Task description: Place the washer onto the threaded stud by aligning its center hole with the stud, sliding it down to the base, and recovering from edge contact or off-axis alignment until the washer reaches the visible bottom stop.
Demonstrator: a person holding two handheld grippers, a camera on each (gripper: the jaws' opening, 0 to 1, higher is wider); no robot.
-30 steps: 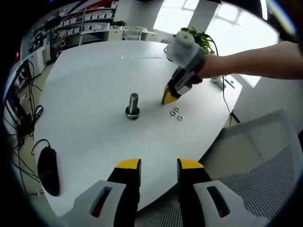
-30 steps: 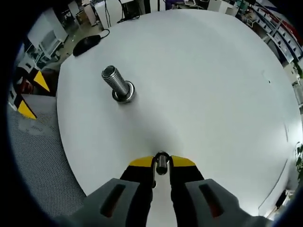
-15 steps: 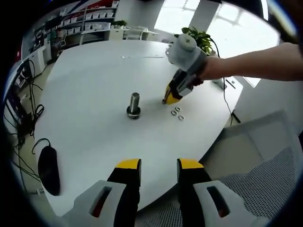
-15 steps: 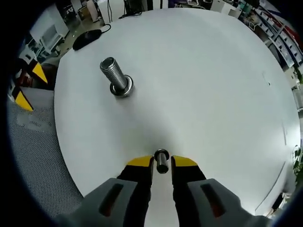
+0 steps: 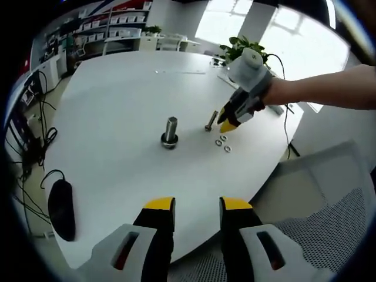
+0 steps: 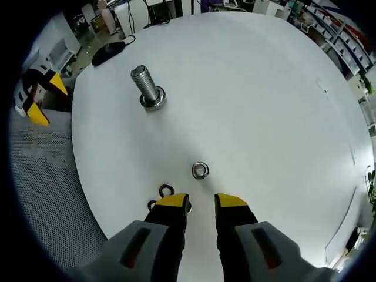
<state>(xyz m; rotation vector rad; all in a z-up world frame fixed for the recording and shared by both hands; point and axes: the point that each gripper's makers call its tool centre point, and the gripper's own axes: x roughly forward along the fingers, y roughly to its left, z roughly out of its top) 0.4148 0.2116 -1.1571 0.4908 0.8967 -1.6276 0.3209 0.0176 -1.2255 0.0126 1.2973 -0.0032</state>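
Observation:
The threaded stud (image 5: 170,130) stands upright on its ring-shaped base near the middle of the white round table (image 5: 117,100). Right of it, a small metal pin-like piece (image 5: 209,121) stands free on the table. Three washers (image 5: 223,143) lie just beyond it. My right gripper (image 5: 225,125), held by a hand, hovers over them. In the right gripper view the stud (image 6: 147,88) is far left, the small piece (image 6: 200,170) sits just ahead of my open right gripper (image 6: 201,201), and two washers (image 6: 166,190) lie by its left jaw. My left gripper (image 5: 197,204) is open and holds nothing.
A black mouse (image 5: 60,210) with its cable lies at the table's left edge. A mesh chair (image 5: 335,229) stands off the near right edge. A plant (image 5: 241,46) and shelves are beyond the far side. My left gripper (image 6: 47,100) shows past the table's edge.
My right gripper has let go of the small metal piece, which now stands on the table, and has pulled back and up from it. The left gripper has barely moved.

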